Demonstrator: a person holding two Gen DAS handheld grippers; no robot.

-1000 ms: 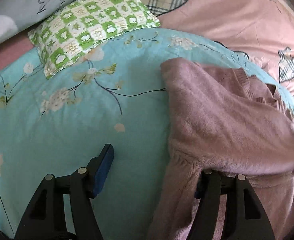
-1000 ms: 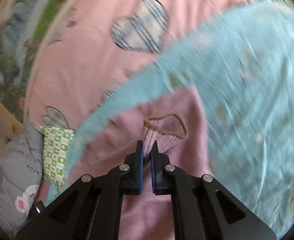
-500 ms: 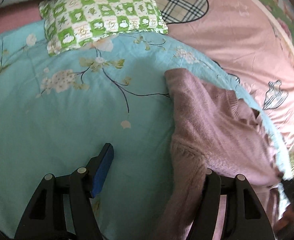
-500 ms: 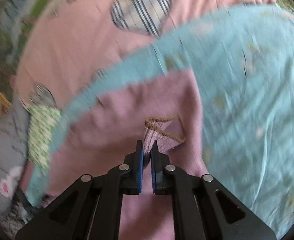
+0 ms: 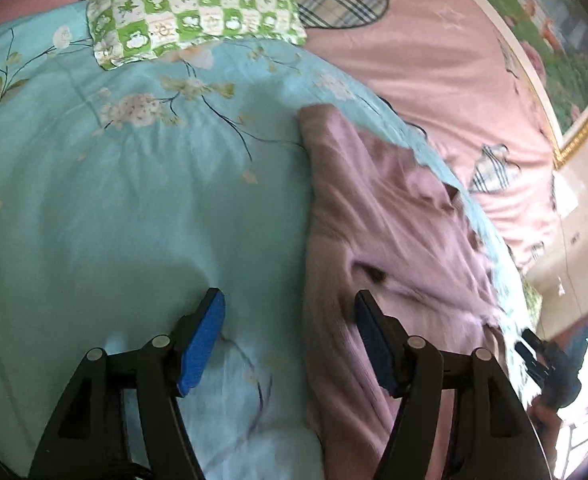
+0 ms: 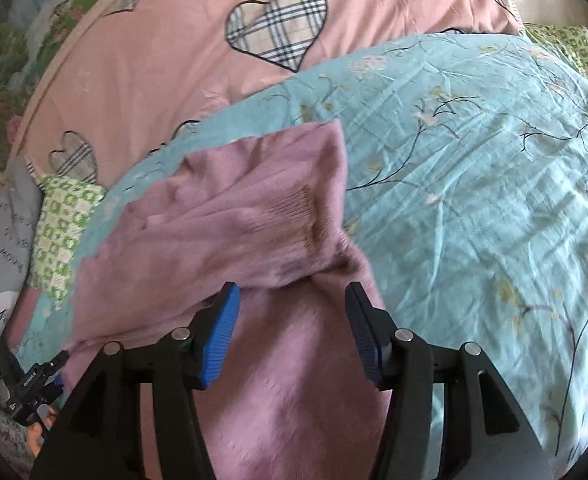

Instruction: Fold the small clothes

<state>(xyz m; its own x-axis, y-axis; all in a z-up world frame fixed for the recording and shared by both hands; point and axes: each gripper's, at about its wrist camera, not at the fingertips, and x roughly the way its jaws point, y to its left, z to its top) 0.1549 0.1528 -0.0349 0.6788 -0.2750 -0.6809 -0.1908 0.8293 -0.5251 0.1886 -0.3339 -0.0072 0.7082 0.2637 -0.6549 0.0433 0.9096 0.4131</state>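
Mauve knitted sweater (image 6: 254, 216) lies partly folded on the turquoise flowered quilt (image 6: 473, 160), near the quilt's edge beside the pink bed sheet with checked hearts (image 6: 166, 52). The right claw (image 6: 292, 330) is spread wide over it, holding nothing. The left claw (image 5: 290, 340) is spread too, astride the sweater's edge. A green checked pillow (image 5: 190, 4) lies at the quilt's far edge.

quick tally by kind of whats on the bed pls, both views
mauve sweater: 1
green checked pillow: 1
grey printed pillow: 1
teal floral quilt: 1
pink heart sheet: 1
total: 5
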